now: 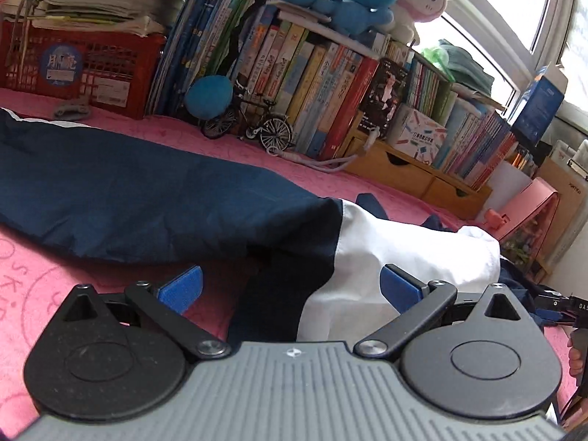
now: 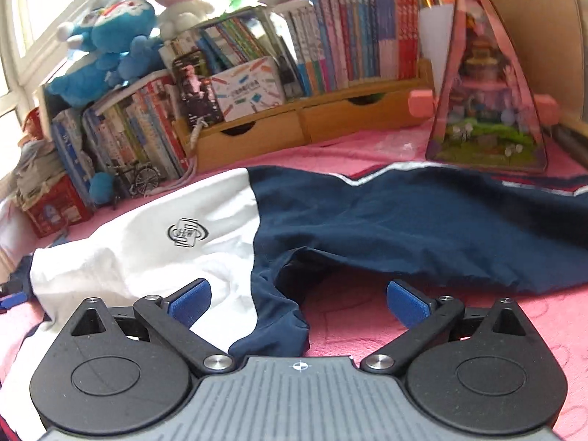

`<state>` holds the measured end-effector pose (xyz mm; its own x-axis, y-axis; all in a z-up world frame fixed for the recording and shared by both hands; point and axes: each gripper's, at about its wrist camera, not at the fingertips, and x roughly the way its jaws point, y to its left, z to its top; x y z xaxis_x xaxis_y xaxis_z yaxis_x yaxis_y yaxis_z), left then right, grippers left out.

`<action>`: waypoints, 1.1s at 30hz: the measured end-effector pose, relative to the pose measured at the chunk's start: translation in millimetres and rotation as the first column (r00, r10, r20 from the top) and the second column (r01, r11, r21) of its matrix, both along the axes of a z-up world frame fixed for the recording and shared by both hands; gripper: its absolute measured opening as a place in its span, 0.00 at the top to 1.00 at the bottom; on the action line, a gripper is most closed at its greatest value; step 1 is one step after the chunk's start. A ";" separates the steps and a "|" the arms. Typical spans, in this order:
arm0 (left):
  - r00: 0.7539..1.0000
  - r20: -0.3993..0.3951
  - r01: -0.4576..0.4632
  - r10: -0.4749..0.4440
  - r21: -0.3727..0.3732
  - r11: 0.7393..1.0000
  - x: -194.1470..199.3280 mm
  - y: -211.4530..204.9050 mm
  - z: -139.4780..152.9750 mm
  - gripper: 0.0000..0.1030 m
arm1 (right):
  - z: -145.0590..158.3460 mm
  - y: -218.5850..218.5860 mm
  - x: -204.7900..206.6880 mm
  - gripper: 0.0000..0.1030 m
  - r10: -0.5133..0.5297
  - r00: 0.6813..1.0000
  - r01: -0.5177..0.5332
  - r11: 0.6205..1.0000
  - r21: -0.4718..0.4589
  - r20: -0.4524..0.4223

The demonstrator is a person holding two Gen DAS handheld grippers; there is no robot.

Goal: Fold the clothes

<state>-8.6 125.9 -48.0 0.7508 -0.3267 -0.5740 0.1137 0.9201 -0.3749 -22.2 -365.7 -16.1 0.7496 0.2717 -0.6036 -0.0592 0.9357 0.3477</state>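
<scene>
We see navy-and-white garment (image 2: 330, 220) spread on pink bed cover (image 2: 367, 323), just ahead of both tongs. Left tongs (image 1: 290, 286) wide, empty; right tongs (image 2: 298, 296) wide, empty, navy corner between pads. We judge: pinch hem edge only, not cover; lift both sides level.
</scene>
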 end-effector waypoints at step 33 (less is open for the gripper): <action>0.958 0.256 -0.012 -0.127 0.483 0.876 -127.5 43.1 64.2 0.11 | 40.2 147.5 -119.4 0.03 0.565 0.800 -0.280 0.652 -0.704 0.204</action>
<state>-136.1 169.0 16.2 0.8874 -0.1145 -0.4465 0.2046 0.9658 0.1591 -141.6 -218.2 24.1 0.8437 0.2951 -0.4484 -0.4944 0.7526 -0.4349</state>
